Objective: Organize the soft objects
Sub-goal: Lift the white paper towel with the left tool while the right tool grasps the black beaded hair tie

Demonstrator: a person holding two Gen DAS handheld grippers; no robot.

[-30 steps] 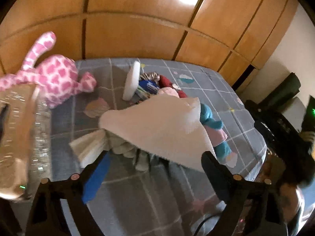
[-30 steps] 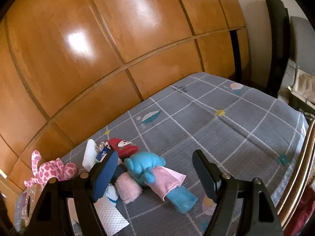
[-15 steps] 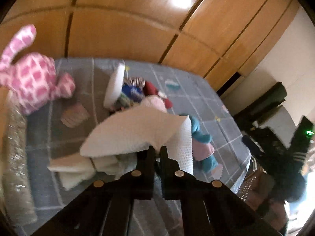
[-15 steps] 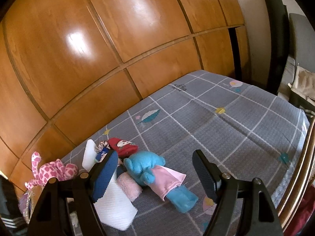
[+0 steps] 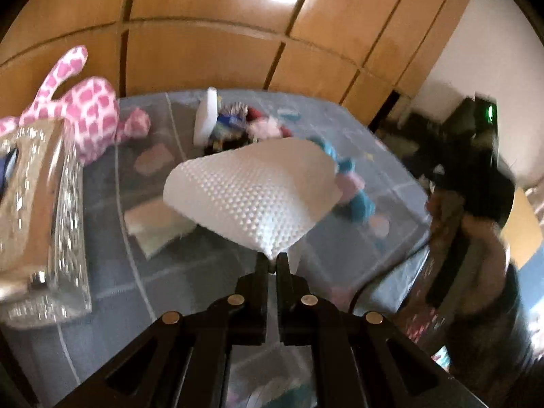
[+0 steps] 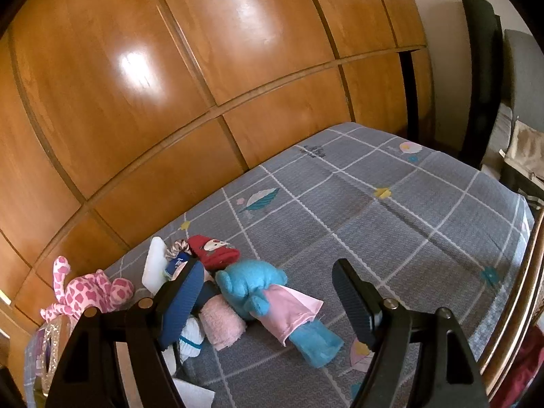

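My left gripper (image 5: 273, 265) is shut on a corner of a white dimpled cloth (image 5: 251, 197) and holds it up above the grey bed cover (image 5: 142, 272). My right gripper (image 6: 268, 289) is open and empty above a blue plush in a pink dress (image 6: 268, 292). Beside the plush lie a rolled pink towel (image 6: 222, 326), a red cap (image 6: 212, 251), a white pad (image 6: 153, 265) and small socks (image 6: 190, 340). A pink spotted plush (image 5: 85, 108) lies at the far left, also in the right wrist view (image 6: 88, 292).
A clear glittery box (image 5: 40, 210) stands at the left edge of the bed. A folded pale cloth (image 5: 156, 227) lies on the cover. Wooden wardrobe doors (image 6: 204, 68) run behind the bed. Dark chairs (image 6: 482, 68) stand at the right. The person's arm (image 5: 476, 238) is at right.
My left gripper has closed on the white cloth's corner and lifted it off the pile. The right gripper has held still and open.
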